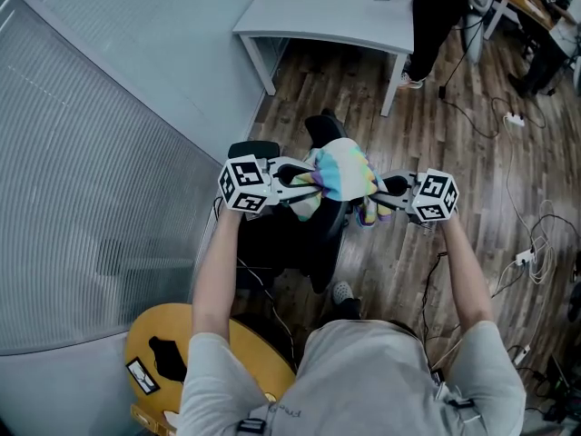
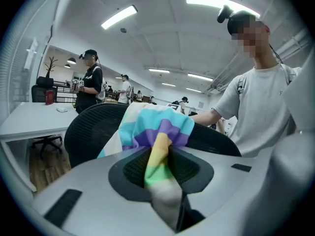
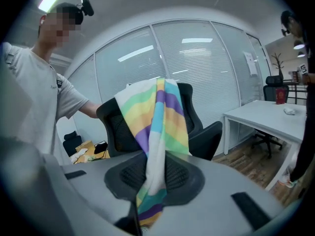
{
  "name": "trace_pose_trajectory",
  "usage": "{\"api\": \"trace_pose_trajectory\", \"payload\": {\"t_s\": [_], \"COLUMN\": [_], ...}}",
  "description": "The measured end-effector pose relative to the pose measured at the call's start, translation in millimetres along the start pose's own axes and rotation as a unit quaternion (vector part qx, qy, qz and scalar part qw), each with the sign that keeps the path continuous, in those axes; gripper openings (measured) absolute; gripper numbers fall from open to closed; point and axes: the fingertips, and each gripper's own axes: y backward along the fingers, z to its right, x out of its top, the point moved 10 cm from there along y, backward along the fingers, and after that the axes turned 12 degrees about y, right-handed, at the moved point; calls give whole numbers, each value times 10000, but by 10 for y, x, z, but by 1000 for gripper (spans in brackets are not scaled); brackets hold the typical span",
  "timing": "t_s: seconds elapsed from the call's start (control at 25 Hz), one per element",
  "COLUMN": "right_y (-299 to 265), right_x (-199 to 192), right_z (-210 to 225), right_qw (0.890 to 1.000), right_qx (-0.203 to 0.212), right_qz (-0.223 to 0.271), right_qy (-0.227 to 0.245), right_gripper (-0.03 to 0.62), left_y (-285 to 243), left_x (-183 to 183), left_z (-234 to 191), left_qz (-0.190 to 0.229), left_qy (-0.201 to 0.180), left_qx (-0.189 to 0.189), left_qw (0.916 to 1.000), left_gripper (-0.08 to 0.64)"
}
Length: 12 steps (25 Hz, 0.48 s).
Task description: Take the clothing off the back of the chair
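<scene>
A garment (image 1: 343,175) striped in pastel yellow, green, blue and purple hangs over the back of a black mesh office chair (image 1: 309,239). My left gripper (image 1: 313,185) comes in from the left and is shut on one end of the cloth. In the left gripper view the garment (image 2: 157,132) is pinched between the dark pads (image 2: 135,168) of that gripper (image 2: 160,167). From the right, my right gripper (image 1: 375,194) is shut on the other end. In the right gripper view, the garment (image 3: 155,122) runs down through the right gripper (image 3: 152,181), with the chair back (image 3: 115,127) behind.
A glass wall with blinds (image 1: 91,153) runs along the left. A white table (image 1: 327,12) stands beyond the chair, with a person (image 1: 436,16) beside it. Cables and a power strip (image 1: 525,257) lie on the wood floor at right. A yellow round object (image 1: 150,348) sits near left.
</scene>
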Motion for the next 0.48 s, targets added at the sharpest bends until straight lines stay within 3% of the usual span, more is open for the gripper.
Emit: {"api": "trace_pose_trajectory", "payload": {"t_s": [0.12,0.28,0.48], "right_y": [11,40,69], "right_x": [0,22,48], "right_z": [-55,-127,-241], "right_qw": [9994,9961,9881], "right_qx": [-334,-872,-1514], "right_qz": [55,101,248], "right_qy": [24,-11,-124], "right_gripper": [61,52,49], "left_y": [7,58,93], "left_x": [-35,-20,37], "left_z": [62,196,361], "left_qz": [176,328,566], "left_qy": [-27,-161,-92], "left_qx": [266,978,2048], "left_qw": [9995,9945,9771], "left_gripper": [84,66,61]}}
